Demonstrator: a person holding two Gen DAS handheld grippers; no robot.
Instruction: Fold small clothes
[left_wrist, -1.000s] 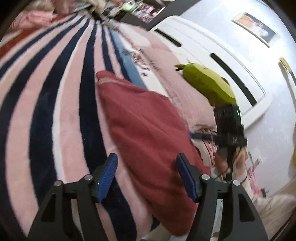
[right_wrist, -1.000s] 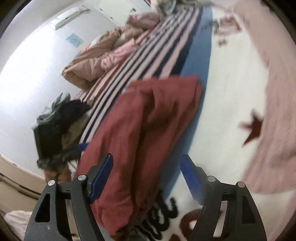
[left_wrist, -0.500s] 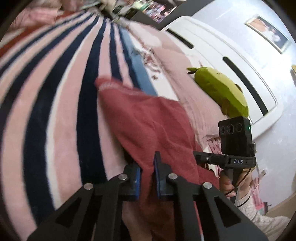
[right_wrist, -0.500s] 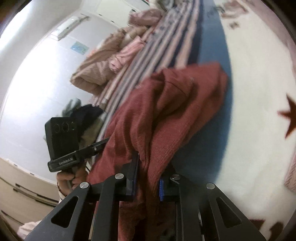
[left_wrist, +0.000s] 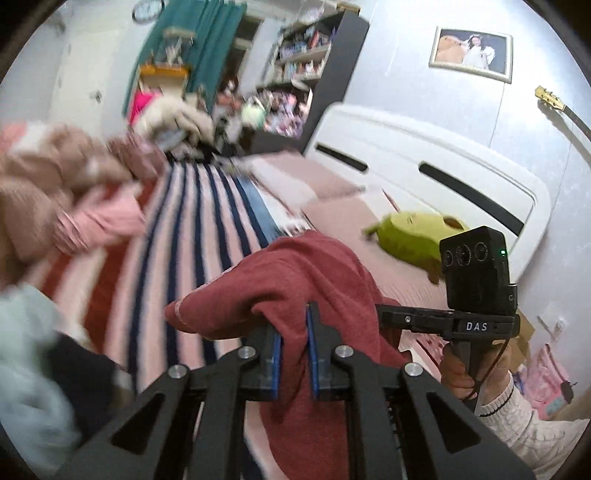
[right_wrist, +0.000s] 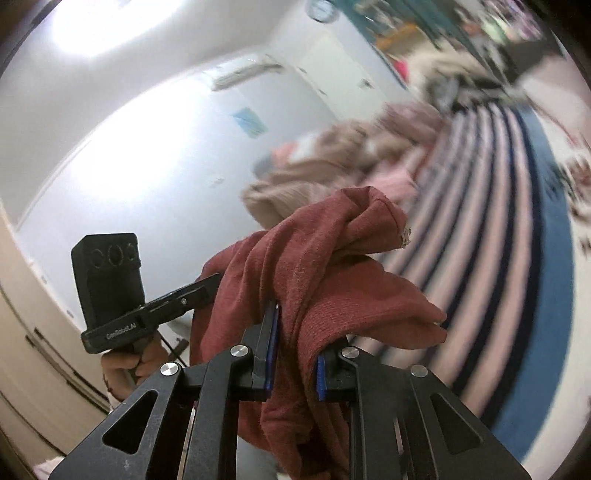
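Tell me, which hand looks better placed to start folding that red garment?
Neither clearly: both hold it. The left tool and right tool are each shut on the red garment, lifted above the striped blanket.

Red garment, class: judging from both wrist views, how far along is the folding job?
Done: both grips are made; the left gripper and right gripper are each shut on the red garment, held above the striped blanket. In hand: it hangs bunched, no neat fold visible. Left: spreading, folding and setting it down; the pink clothes pile seems unfolded.
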